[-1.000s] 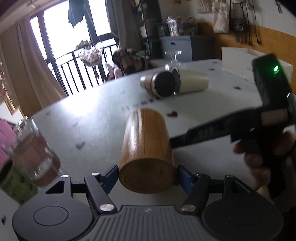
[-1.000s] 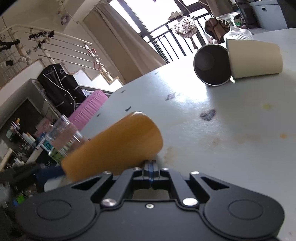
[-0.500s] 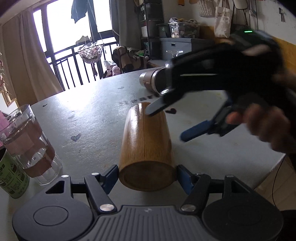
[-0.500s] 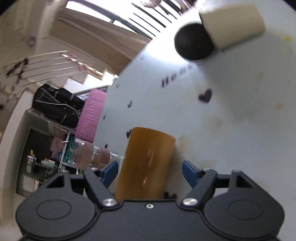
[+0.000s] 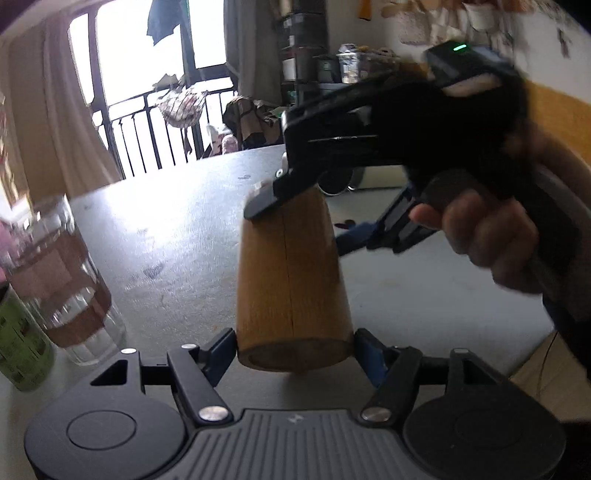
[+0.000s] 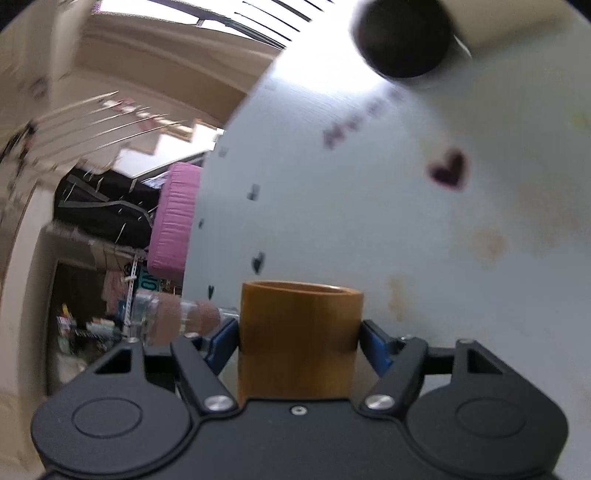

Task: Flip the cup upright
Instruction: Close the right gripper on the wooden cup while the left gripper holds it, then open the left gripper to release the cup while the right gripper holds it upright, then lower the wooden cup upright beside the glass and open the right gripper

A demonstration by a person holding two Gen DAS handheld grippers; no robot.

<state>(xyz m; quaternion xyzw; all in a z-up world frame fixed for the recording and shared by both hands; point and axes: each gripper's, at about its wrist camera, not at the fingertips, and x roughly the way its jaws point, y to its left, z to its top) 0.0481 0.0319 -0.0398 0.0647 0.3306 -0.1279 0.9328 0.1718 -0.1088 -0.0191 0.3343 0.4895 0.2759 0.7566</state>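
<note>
On my left wrist view the wooden cup [image 5: 291,284] sits in the lower middle of the frame, its base end toward the camera, and my left gripper [image 5: 295,349] is clamped on it, one blue pad [image 5: 221,350] against each side of that end. The cup runs away from the lens over the grey table [image 5: 166,229]. My right gripper [image 5: 303,218] comes in from the upper right of that frame, held in a hand [image 5: 487,240]; one black finger lies on the cup's far end and a blue-tipped one shows just right of it.

The right wrist view looks down onto the table [image 6: 406,229]. The cup [image 6: 299,343] fills the lower middle, open rim pointing away from the camera, and both blue pads [image 6: 373,347] press its sides, so the right tool is gripping it too.

At the left edge of the left view a drinking glass [image 5: 62,280] holding brown liquid stands beside a green can [image 5: 18,347]. At the top of the right view a dark-mouthed tumbler [image 6: 402,37] lies touching a pale cup [image 6: 506,22]. A heart mark [image 6: 448,171] is printed on the table.
</note>
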